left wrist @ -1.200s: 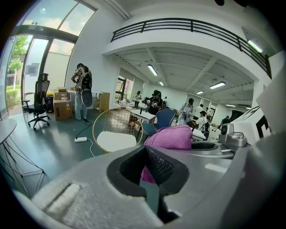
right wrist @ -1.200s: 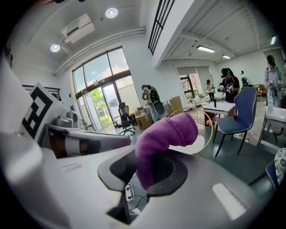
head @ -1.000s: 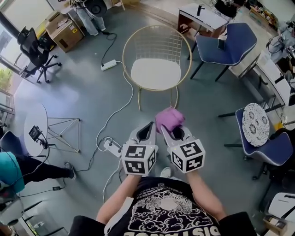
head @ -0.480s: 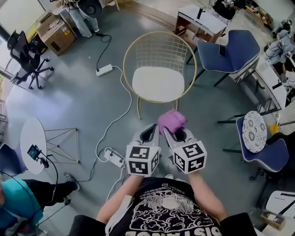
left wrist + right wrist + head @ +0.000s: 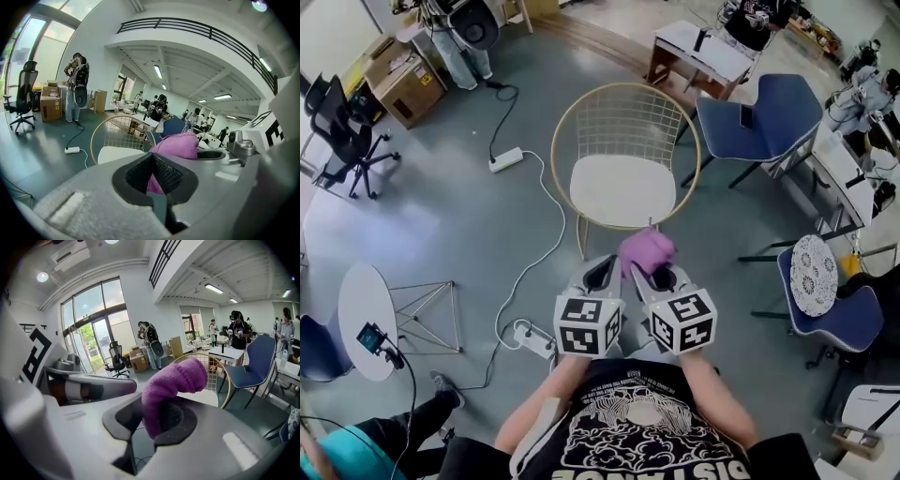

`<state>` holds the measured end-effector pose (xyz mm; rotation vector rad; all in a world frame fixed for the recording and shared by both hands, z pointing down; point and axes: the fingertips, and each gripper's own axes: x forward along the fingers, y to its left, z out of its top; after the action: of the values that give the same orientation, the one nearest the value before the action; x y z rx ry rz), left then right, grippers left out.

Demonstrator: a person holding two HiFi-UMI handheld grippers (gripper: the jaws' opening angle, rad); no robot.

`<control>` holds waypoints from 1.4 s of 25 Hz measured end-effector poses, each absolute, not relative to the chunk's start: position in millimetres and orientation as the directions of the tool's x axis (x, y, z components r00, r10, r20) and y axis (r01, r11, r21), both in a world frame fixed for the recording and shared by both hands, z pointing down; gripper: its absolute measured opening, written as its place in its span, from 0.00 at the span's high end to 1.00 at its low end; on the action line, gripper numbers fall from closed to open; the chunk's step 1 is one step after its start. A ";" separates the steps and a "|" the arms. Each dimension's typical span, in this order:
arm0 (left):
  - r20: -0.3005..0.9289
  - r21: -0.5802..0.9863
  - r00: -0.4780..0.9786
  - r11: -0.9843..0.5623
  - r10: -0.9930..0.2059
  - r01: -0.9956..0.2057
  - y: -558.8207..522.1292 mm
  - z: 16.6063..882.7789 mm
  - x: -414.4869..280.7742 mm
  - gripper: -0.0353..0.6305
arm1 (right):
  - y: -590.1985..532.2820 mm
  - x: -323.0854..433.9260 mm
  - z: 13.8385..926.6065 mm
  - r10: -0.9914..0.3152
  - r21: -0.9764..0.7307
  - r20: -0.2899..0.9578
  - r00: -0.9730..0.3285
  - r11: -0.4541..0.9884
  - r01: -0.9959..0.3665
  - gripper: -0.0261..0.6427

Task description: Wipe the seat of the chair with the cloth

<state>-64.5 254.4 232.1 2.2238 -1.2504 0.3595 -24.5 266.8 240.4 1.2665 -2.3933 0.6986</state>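
The chair (image 5: 623, 112) has a gold wire frame and a white seat (image 5: 622, 190); it stands straight ahead on the grey floor. A purple cloth (image 5: 647, 250) sticks up from my right gripper (image 5: 654, 267), which is shut on it just before the seat's front rim. My left gripper (image 5: 602, 265) is close beside it on the left, jaws together and holding nothing. In the right gripper view the cloth (image 5: 173, 385) curls over the jaws, with the seat (image 5: 206, 397) behind it. In the left gripper view the cloth (image 5: 178, 144) shows past the jaws, and the seat (image 5: 115, 153) lies to the left.
A blue chair (image 5: 759, 103) and a white desk (image 5: 703, 47) stand behind on the right. Another blue chair with a patterned round cushion (image 5: 814, 267) is at my right. A power strip (image 5: 506, 157) and its cable trail left of the chair; a second strip (image 5: 532, 339) lies near my feet.
The chair has come nearer in the head view. Both grippers and the cloth now sit right at the seat's front rim. The grip on the cloth is unchanged.
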 end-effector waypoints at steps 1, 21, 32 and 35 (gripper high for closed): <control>0.479 0.339 0.532 -0.412 -0.698 -0.846 251.8 231.3 -64.7 0.95 | 264.4 -24.7 240.7 -0.668 -0.260 0.511 -0.540 0.479 -0.838 0.87; 0.537 0.281 0.438 -0.337 -0.721 -0.899 143.5 254.2 -51.9 0.95 | 151.8 -10.7 262.7 -0.599 -0.325 0.492 -0.632 0.548 -0.771 0.87; 0.596 0.241 0.327 -0.225 -0.733 -0.944 66.2 274.6 -34.2 0.95 | 65.7 17.5 280.9 -0.505 -0.386 0.494 -0.708 0.602 -0.699 0.87; 0.605 0.223 0.282 -0.182 -0.745 -0.958 56.0 273.6 -38.8 0.95 | 51.8 17.0 286.2 -0.465 -0.401 0.497 -0.733 0.626 -0.669 0.87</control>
<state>-38.8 56.0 273.6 1.9912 -1.5213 0.4898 17.0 51.8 286.2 0.9073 -2.5047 0.8219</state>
